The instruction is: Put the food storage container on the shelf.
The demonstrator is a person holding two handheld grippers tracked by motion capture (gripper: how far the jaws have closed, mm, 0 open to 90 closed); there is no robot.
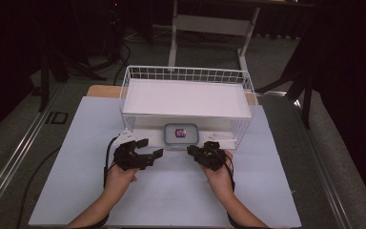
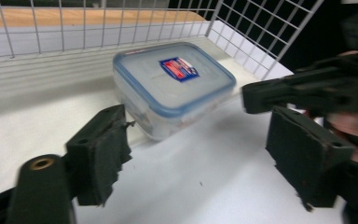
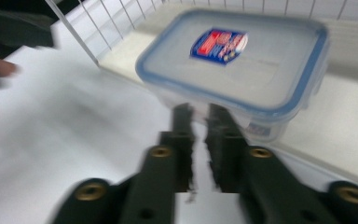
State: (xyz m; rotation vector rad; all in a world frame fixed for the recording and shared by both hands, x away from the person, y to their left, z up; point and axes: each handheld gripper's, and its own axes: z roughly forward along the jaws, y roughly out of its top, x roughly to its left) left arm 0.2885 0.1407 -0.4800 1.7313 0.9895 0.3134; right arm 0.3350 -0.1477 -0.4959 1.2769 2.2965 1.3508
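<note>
Under the wire rack [image 1: 187, 76], lidded container [image 1: 181, 134], left hand-held gripper [image 1: 153, 149] wide apart, right hand-held gripper [image 3: 199, 122] pinched together, empty.

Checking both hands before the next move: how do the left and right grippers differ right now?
The left gripper has its jaws spread open, while the right gripper has its jaws shut. The left sits farther from the container; the right one's tips are close to its front edge. Neither holds anything; both point toward the container.
</note>
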